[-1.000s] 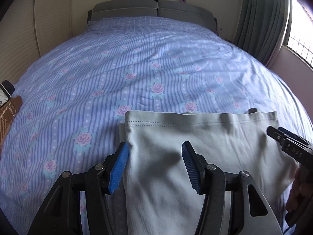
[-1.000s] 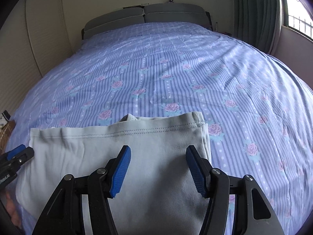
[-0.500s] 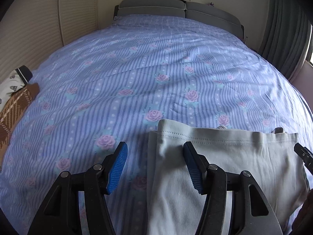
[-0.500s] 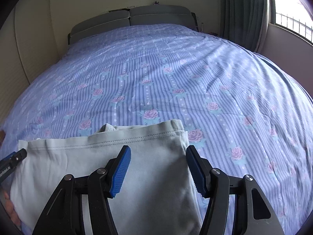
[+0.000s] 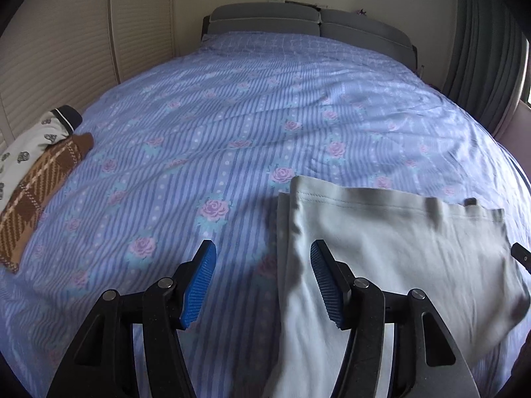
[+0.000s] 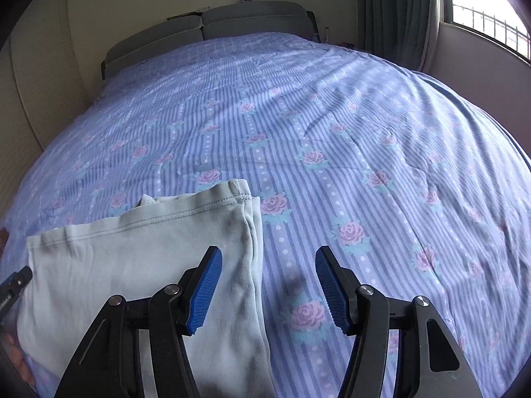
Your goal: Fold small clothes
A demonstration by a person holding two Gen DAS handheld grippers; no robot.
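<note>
I'm looking down over a bed (image 5: 265, 106) that fills both views, covered in a blue striped sheet (image 6: 332, 116) printed with pink roses. A grey headboard (image 5: 298, 20) stands at the far end against a pale wall, and dark curtains (image 6: 391, 10) hang at the far right beside a bright window (image 6: 481, 6).

On the near part of the sheet lies a pale grey garment (image 5: 381, 248), folded flat with its stitched hem on the far side. In the left view it sits to the right of centre; in the right view (image 6: 132, 258) it sits to the left.

At the far left edge of the bed lie two more clothes — a brown checked piece (image 5: 36, 192) and, touching it on its left, a white printed one (image 5: 30, 142) with a dark cuff.

My left gripper (image 5: 262, 282) hangs released over the garment's left edge, its right blue pad (image 5: 323, 285) above the cloth and its left one above bare sheet. My right gripper (image 6: 267, 288) is also spread with nothing grasped — its left pad (image 6: 204, 288) over the garment's right edge, the other over the sheet.
</note>
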